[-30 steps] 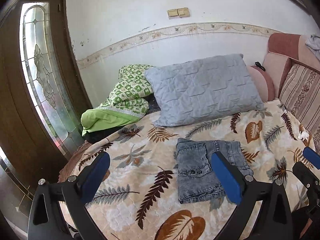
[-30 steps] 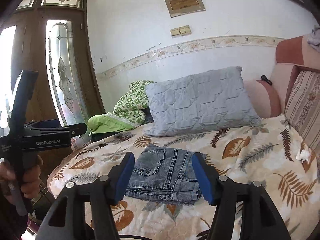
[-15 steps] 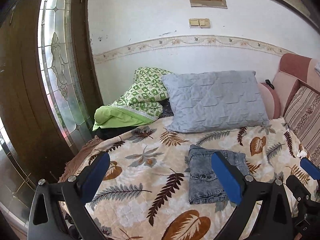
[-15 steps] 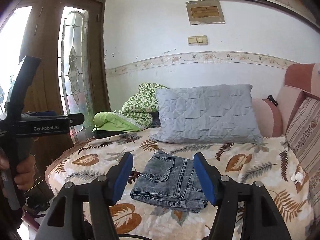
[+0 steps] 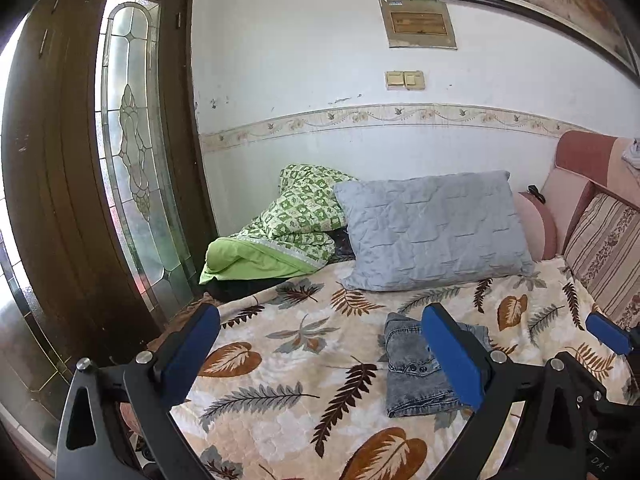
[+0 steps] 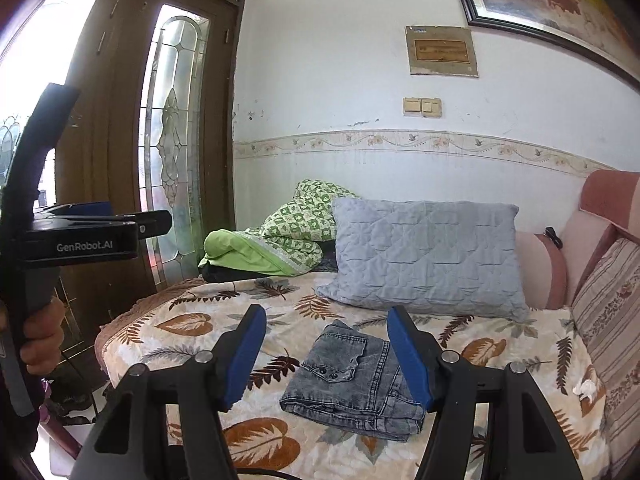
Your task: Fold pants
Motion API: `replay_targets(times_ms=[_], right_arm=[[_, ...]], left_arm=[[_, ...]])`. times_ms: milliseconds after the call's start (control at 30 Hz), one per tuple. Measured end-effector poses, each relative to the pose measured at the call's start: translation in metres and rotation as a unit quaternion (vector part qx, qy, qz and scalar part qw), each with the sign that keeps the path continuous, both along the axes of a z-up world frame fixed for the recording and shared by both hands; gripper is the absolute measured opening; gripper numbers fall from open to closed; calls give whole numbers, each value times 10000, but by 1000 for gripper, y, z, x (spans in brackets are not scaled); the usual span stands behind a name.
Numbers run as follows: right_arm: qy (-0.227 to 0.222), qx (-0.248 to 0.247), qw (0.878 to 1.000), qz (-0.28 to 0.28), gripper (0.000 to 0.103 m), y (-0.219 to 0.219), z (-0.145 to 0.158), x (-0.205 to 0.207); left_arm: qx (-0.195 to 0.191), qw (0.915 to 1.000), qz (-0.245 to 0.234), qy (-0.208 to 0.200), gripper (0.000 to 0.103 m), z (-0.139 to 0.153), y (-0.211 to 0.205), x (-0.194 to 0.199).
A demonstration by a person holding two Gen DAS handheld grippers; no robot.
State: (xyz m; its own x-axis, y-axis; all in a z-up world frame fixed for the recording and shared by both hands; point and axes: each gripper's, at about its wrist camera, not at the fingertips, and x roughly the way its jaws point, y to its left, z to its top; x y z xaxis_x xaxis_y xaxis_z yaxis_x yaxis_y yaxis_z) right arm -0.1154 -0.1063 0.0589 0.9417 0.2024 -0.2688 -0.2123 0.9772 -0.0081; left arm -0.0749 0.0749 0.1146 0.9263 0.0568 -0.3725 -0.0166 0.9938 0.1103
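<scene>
Lying spot: 1 folded pants bundle sits flat on the leaf-print bedspread, near its front edge.
Open room: bare bedspread stretches left of the pants toward the door side.
Behind: 1 grey pillow, 1 green blanket.
Left gripper: released, jaws wide, above the bedspread.
Right gripper: released, empty, above the pants.

The grey denim pants lie folded into a compact, flat bundle on the leaf-patterned bedspread.
</scene>
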Motion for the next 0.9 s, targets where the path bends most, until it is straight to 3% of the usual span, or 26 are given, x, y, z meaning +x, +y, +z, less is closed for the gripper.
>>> replay_targets(times_ms=[433, 900], right_arm=[[-125, -140, 9998, -31, 67, 8, 6, -11], [173, -107, 9998, -24, 67, 5, -12, 3]], left_arm=[[-122, 9998, -107, -74, 101, 8, 5, -14], [-209, 9991, -347, 141, 101, -9, -1, 6]])
